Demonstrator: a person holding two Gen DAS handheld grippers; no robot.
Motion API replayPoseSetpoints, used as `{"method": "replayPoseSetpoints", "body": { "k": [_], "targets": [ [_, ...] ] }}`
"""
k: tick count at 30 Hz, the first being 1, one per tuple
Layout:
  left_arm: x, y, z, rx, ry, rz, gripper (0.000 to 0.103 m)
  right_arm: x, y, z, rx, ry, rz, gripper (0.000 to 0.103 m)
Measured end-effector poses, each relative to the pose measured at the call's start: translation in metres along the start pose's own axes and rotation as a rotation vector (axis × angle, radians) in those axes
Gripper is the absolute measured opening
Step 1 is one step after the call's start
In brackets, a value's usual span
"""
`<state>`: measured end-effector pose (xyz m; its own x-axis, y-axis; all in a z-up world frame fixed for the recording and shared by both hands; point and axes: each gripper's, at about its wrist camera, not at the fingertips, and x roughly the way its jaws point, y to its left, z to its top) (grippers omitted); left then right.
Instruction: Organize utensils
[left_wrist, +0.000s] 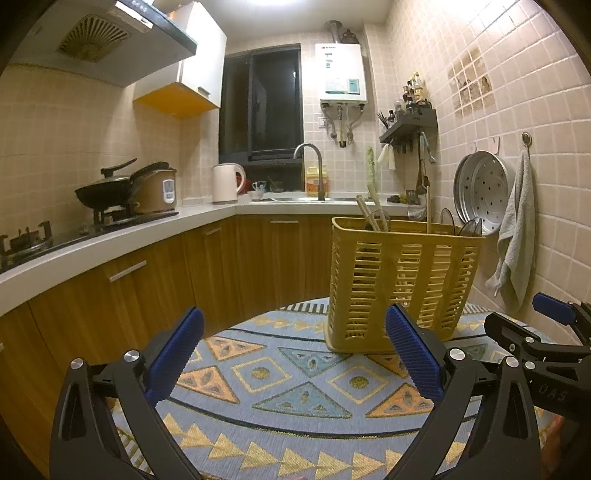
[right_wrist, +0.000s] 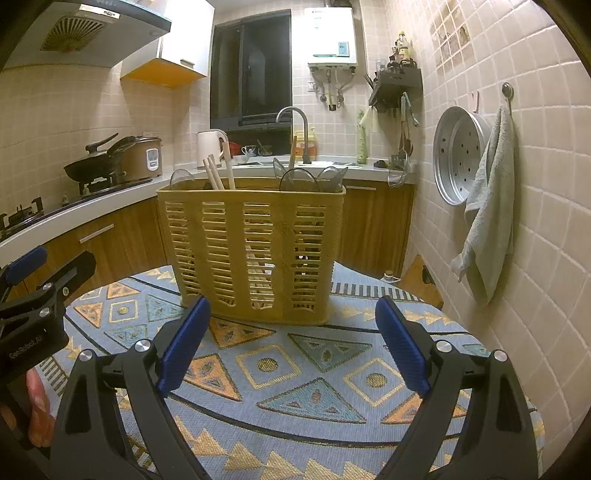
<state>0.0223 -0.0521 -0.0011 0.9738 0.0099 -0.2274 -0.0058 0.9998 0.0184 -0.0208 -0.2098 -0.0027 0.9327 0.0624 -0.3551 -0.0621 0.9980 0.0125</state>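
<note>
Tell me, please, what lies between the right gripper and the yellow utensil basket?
Nothing lies there. In the right wrist view, only bare patterned tablecloth shows between the open right gripper and the yellow utensil basket.

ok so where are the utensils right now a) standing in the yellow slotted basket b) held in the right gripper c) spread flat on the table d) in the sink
a: the chopsticks and other utensils stand in the yellow basket, and the left gripper and right gripper are both open and hold nothing.
</note>
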Motion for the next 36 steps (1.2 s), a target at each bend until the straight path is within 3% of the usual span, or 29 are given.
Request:
{"method": "replayPoseSetpoints", "body": {
  "k": [36],
  "targets": [
    [0.0042,0.0017,-0.003,0.004,0.021,-0.004,0.095,0.0013,0.0006,-0.0007,0.011,0.006,-0.005,0.089]
  ]
}}
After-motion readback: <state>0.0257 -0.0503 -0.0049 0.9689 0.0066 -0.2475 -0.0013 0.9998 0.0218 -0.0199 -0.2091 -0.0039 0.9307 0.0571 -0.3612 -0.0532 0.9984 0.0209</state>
